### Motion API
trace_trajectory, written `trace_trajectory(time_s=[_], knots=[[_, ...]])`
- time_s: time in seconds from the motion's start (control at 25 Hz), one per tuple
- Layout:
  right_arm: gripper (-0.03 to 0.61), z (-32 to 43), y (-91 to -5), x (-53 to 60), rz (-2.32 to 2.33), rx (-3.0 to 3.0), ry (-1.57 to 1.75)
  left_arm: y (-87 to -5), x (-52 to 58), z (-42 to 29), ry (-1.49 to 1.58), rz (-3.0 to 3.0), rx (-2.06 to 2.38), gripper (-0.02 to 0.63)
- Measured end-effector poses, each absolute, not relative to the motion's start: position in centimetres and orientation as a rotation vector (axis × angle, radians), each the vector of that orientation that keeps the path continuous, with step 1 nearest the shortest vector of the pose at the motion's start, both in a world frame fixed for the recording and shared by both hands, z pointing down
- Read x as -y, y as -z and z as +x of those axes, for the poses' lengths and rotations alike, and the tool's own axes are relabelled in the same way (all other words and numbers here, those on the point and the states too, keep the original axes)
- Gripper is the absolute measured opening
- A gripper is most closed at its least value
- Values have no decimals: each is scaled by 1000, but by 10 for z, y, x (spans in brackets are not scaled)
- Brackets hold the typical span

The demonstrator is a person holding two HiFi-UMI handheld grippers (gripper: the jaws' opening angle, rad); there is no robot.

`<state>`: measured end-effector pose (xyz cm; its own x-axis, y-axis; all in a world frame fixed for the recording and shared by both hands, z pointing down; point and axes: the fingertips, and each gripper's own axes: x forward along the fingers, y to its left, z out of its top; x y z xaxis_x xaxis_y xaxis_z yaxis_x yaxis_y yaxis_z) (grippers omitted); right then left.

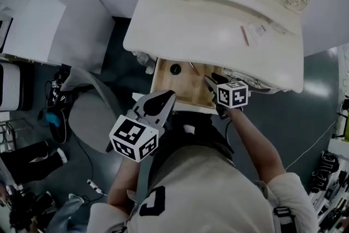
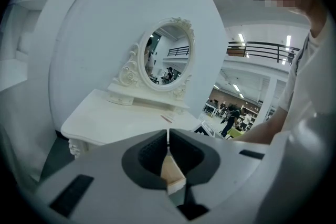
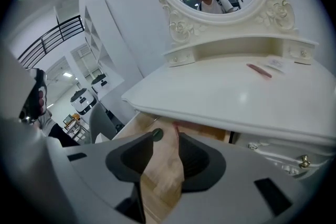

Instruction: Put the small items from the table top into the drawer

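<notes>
Head view: drawer (image 1: 182, 90) holds a dark disc (image 1: 175, 69) and thin stick (image 1: 192, 67); left claw (image 1: 165, 99) pressed together, right claw (image 1: 210, 81) spread.

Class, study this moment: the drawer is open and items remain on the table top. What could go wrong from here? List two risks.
1. The pink stick and clear packet lie flat, far back on the table top; the open right gripper may slide off them or push them away.
2. The drawer juts out below the table's edge, so a descending gripper might knock it.
</notes>
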<state>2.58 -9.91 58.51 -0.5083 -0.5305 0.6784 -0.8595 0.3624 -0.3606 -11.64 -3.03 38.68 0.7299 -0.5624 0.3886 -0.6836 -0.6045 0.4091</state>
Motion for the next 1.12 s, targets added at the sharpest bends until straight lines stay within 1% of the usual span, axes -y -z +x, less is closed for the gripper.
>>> trace_trajectory(time_s=[0.68, 1.12], knots=[[163, 117, -523, 80, 1434, 2161, -898, -355, 16, -15, -332, 2561, 648, 66], [163, 168, -498, 109, 1480, 2162, -821, -345, 13, 23, -336, 2583, 620, 66]])
